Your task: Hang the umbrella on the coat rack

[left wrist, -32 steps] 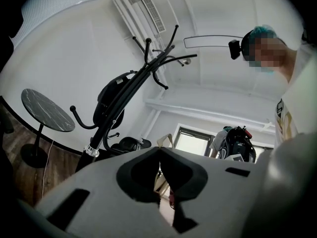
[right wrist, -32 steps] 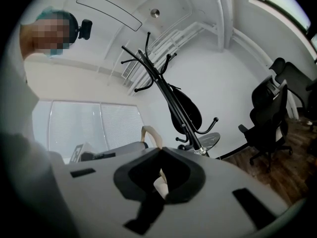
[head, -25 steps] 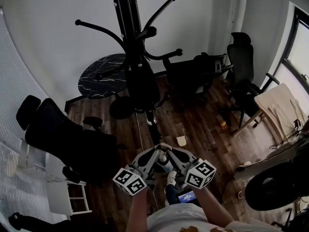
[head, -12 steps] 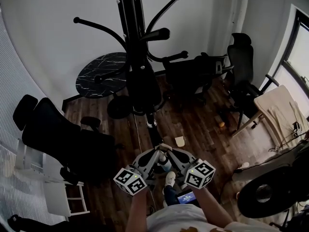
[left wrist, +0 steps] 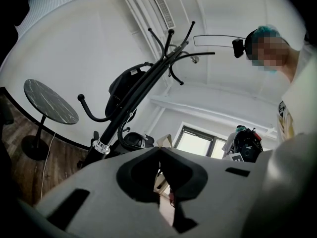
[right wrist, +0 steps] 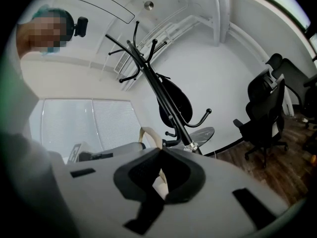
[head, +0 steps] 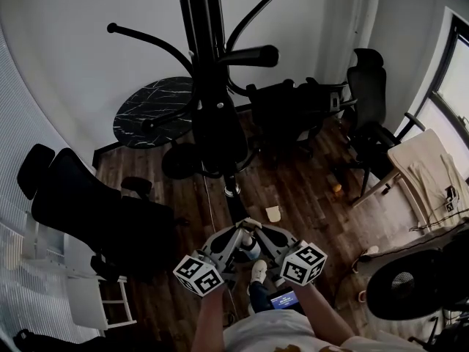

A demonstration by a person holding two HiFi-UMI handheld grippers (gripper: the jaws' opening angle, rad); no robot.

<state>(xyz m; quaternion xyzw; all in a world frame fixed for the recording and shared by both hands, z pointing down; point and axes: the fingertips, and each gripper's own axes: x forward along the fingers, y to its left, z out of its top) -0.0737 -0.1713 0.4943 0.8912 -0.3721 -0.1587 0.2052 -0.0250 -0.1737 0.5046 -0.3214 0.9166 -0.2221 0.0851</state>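
Not hung yet: pinching pale loop [right wrist: 147, 134] of umbrella [head: 250, 248] with left gripper [left wrist: 158, 150] and right gripper [right wrist: 161, 152], both pressed shut, umbrella seemingly dangling below, short of rack [head: 204, 64]; remaining: lifting loop over a hook [head: 253, 56], releasing.

Dark wooden floor [head: 308, 189]. A round black marble table [head: 150, 112] stands by the white wall, one black office chair [head: 88, 211] left, another chair [head: 366, 101] right.

Nothing here can be read. The cube [head: 198, 274] on the left hand-held gripper [head: 233, 235] and the cube [head: 303, 262] on the right hand-held gripper [head: 258, 233] bear only black-and-white square markers, no letters or numbers.
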